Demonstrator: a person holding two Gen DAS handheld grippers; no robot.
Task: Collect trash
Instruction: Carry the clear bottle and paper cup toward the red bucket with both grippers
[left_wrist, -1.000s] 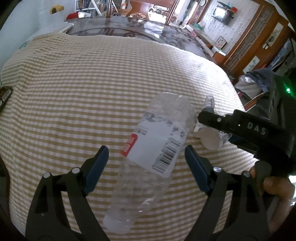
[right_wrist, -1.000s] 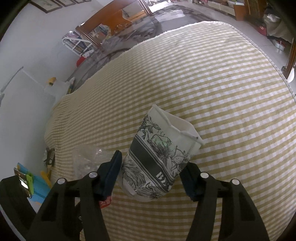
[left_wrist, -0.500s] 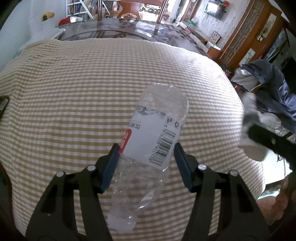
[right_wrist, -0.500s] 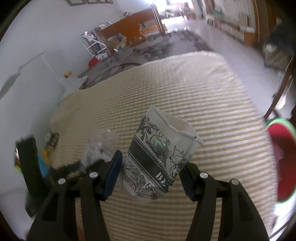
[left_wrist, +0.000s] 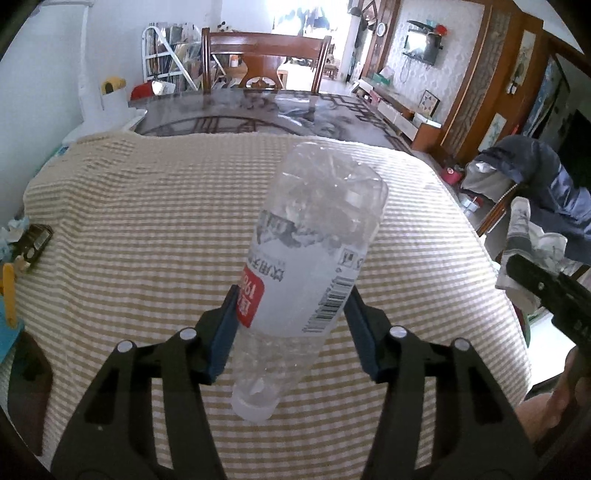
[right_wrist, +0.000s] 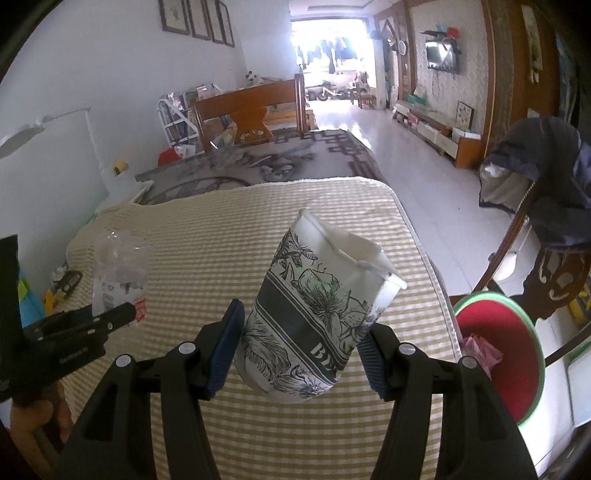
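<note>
Left hand-held gripper (left_wrist: 291, 325) is closing on the empty bottle (left_wrist: 310, 258) at its label, right hand-held gripper (right_wrist: 301, 336) clamps the crumpled cup (right_wrist: 321, 325), both above the counter (left_wrist: 147, 221): light, crushable, likely slippery.

A worktop under a beige-and-white checked cloth (left_wrist: 155, 236) fills the foreground, its far half a bare dark glossy patterned surface (left_wrist: 258, 114). Behind it stands a brown wooden chair back (left_wrist: 264, 61), beside a white wire rack of magazines (left_wrist: 170, 51). The left wall is plain white (right_wrist: 110, 96) with three framed pictures (right_wrist: 195, 20). A pale shiny tiled floor (right_wrist: 417, 173) runs to a bright, overexposed doorway (right_wrist: 328, 51). Along the right, dark wood panelling (left_wrist: 480, 74), a small wall-mounted television (right_wrist: 441, 55) and a low white cabinet (right_wrist: 436, 129). A dark blue garment (right_wrist: 543, 162) is draped over a carved wooden chair (right_wrist: 554, 273).
</note>
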